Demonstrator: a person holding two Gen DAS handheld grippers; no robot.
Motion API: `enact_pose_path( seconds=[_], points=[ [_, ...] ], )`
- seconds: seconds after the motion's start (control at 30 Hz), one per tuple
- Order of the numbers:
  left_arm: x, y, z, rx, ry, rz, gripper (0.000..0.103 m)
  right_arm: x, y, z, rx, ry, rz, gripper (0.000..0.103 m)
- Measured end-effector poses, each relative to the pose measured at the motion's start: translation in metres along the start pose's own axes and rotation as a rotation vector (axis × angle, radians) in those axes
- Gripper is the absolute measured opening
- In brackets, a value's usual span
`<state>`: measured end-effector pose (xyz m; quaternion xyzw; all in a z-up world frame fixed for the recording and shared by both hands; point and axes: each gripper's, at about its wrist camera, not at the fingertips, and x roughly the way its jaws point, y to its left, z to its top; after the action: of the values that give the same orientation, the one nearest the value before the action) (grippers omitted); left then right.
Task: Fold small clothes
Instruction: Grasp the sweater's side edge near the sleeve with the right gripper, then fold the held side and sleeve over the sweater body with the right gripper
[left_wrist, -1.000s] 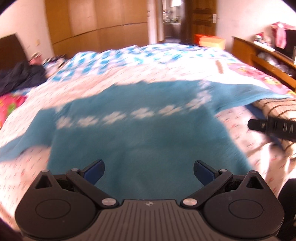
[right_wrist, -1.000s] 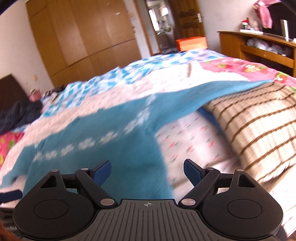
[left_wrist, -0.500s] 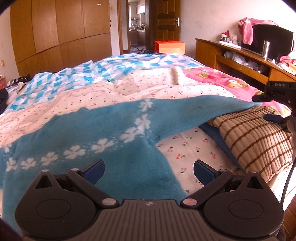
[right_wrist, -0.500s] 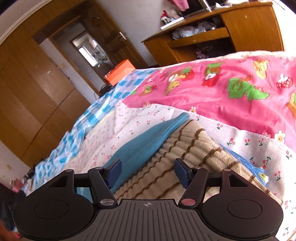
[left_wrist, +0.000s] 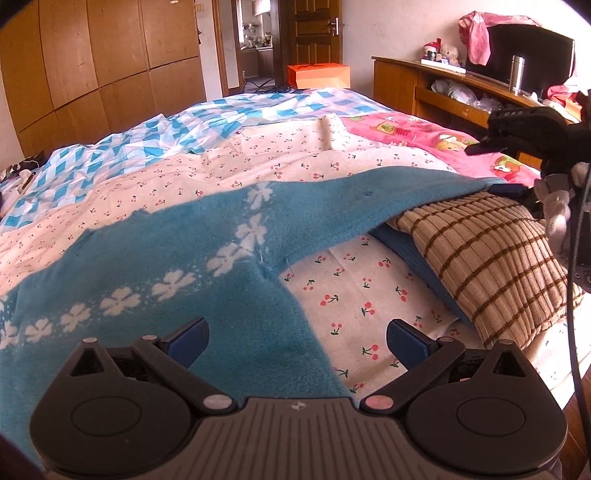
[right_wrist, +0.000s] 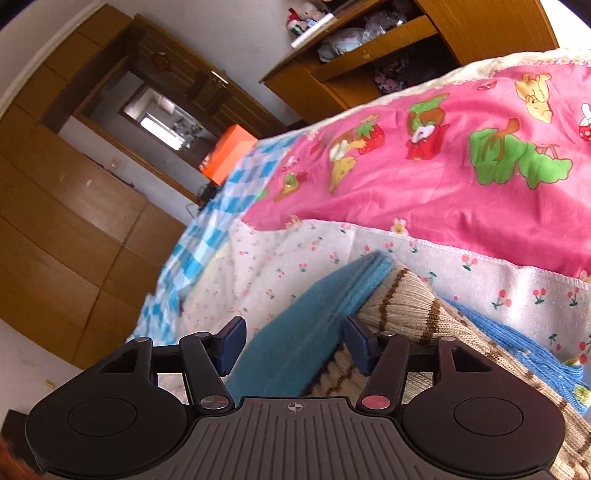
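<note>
Sweater (left_wrist: 192, 266) lay spread on bed (left_wrist: 295, 166), sleeve over striped garment (left_wrist: 491, 258) | left hand-held gripper (left_wrist: 295, 341) gaped, empty | right hand-held gripper (right_wrist: 293, 345) parted around sleeve (right_wrist: 314, 325)

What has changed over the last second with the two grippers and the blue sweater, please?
The right gripper has swung right, out to the blue sweater's sleeve end on the striped garment, and now straddles it, jaws partly closed. The left gripper panned right, staying open. The sweater stayed spread flat.
</note>
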<state>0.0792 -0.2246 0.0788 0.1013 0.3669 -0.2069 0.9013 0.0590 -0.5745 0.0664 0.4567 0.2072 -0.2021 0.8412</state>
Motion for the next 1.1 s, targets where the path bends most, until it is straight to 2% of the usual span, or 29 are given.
enact_pose_path(
  seconds=[0.07,0.17,0.23,0.33,0.4,0.53,0.67,0.83,0.93,1.07,1.1],
  points=[
    [0.000,-0.002,-0.001,0.010,0.002,0.000,0.103,0.004,-0.003,-0.001,-0.006,0.012,-0.009,0.050],
    [0.002,-0.004,-0.002,0.016,0.010,0.000,0.103,0.007,-0.002,0.003,0.024,0.004,0.011,0.057],
    [0.001,-0.005,-0.002,0.016,0.011,0.002,0.103,0.014,0.001,0.007,0.030,-0.014,0.013,0.057],
    [-0.002,-0.002,-0.002,0.009,0.001,0.007,0.103,0.030,0.005,0.005,0.014,-0.010,-0.036,0.054],
    [-0.005,0.001,-0.005,0.006,-0.003,0.012,0.103,0.031,0.008,0.002,-0.024,-0.024,-0.051,0.048],
    [-0.003,0.010,-0.015,-0.003,0.021,0.020,0.103,0.031,-0.002,0.003,0.011,-0.023,-0.048,0.018],
    [-0.003,0.017,-0.022,-0.020,0.033,0.024,0.103,0.031,-0.007,0.006,0.037,-0.012,-0.020,0.011],
    [-0.006,0.027,-0.024,-0.047,0.029,0.024,0.103,0.028,-0.006,0.005,0.051,-0.015,-0.014,0.010],
    [-0.006,0.030,-0.026,-0.051,0.028,0.029,0.103,0.031,-0.003,0.005,0.042,0.008,-0.030,0.015],
    [-0.002,0.031,-0.029,-0.062,0.047,0.022,0.103,0.038,0.004,0.008,0.046,0.030,-0.056,0.034],
    [-0.001,0.030,-0.030,-0.062,0.050,0.019,0.103,0.041,0.009,0.008,0.031,0.034,-0.075,0.036]
  ],
)
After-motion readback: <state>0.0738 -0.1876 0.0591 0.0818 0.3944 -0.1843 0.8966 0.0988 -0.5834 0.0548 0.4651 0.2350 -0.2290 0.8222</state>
